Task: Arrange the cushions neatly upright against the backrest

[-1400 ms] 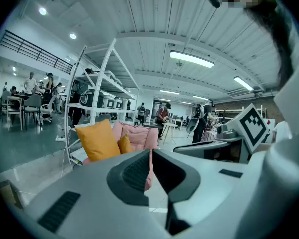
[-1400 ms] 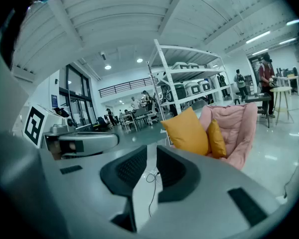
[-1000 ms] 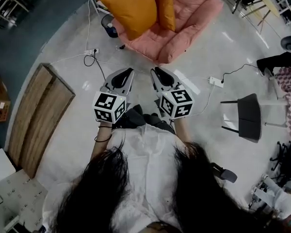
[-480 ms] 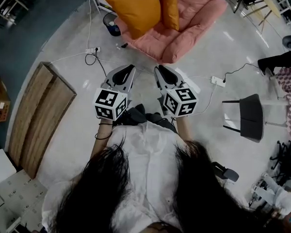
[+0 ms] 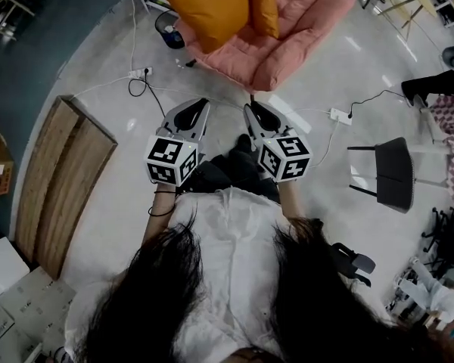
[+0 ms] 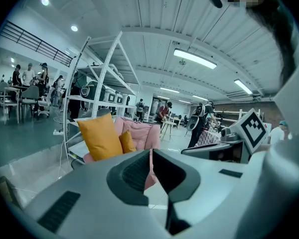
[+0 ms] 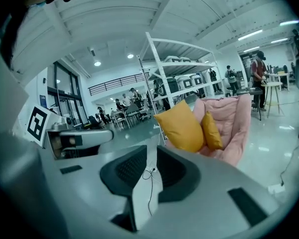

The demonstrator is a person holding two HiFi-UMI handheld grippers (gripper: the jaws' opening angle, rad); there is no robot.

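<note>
A large orange cushion [image 5: 208,6] leans upright against the backrest of a pink armchair [image 5: 303,21], with a small orange cushion [image 5: 263,4] standing beside it on its right. Both grippers are held side by side over the floor, well short of the chair. The left gripper [image 5: 205,102] is shut and empty. On the right gripper [image 5: 249,106] the jaws stand a narrow slit apart with nothing between them. The left gripper view shows its closed jaws [image 6: 152,150] below the large cushion [image 6: 100,137]. Past the right gripper [image 7: 154,147], both cushions [image 7: 182,126] show against the chair [image 7: 234,118].
Wooden boards [image 5: 60,180] lie on the floor at the left. Cables and a power strip [image 5: 140,74] run beside the chair; another strip [image 5: 338,116] lies right. A dark bin [image 5: 169,29] stands by the chair, a black chair [image 5: 390,176] farther right, a white rack [image 6: 99,83] behind.
Both grippers have sunk slightly in front of the person. The armchair sits a little higher in the head view. The cushions have not shifted on the chair.
</note>
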